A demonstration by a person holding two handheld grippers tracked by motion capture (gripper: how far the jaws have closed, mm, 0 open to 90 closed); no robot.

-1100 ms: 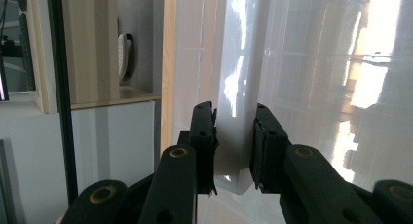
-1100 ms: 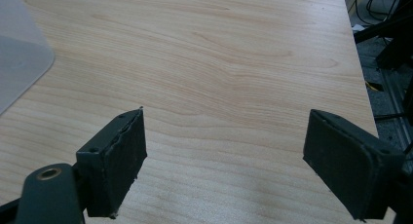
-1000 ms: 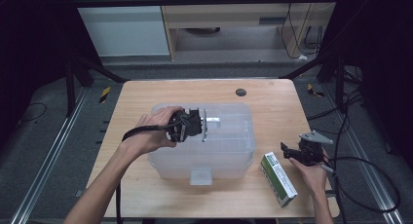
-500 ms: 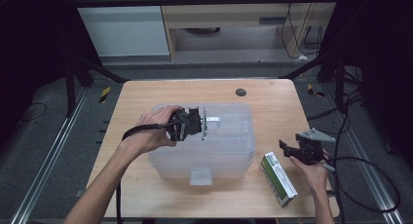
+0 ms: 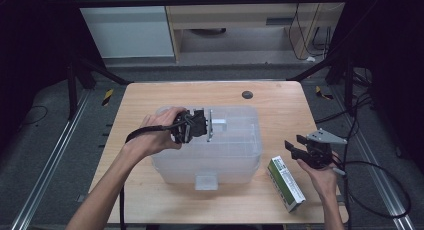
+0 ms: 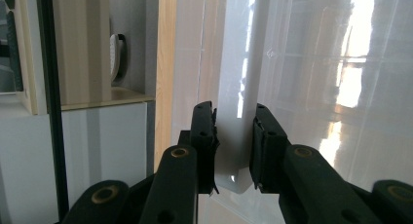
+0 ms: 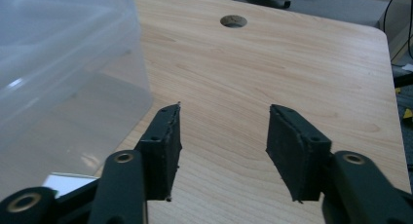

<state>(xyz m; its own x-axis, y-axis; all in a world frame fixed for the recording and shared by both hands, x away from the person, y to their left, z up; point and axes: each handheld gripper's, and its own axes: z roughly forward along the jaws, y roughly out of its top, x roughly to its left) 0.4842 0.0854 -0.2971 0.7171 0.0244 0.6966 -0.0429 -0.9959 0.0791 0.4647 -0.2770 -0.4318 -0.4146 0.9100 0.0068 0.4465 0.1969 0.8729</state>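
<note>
A translucent plastic storage box with a lid stands in the middle of the wooden table. My left gripper lies over the lid's left part, shut on a white plastic tab of the lid. In the left gripper view its jaws press on both sides of that tab, and my left gripper points along the lid. My right gripper hovers open to the right of the box, just above a green and white carton. In the right gripper view my right gripper has only bare table between its jaws.
A white latch juts from the box's front wall. A round cable hole sits at the table's far side, also seen as the hole ahead of my right gripper. The box wall stands close on its left. Cables trail off the right edge.
My right gripper has edged a little to the left, toward the box. My left gripper stays put on the tab.
</note>
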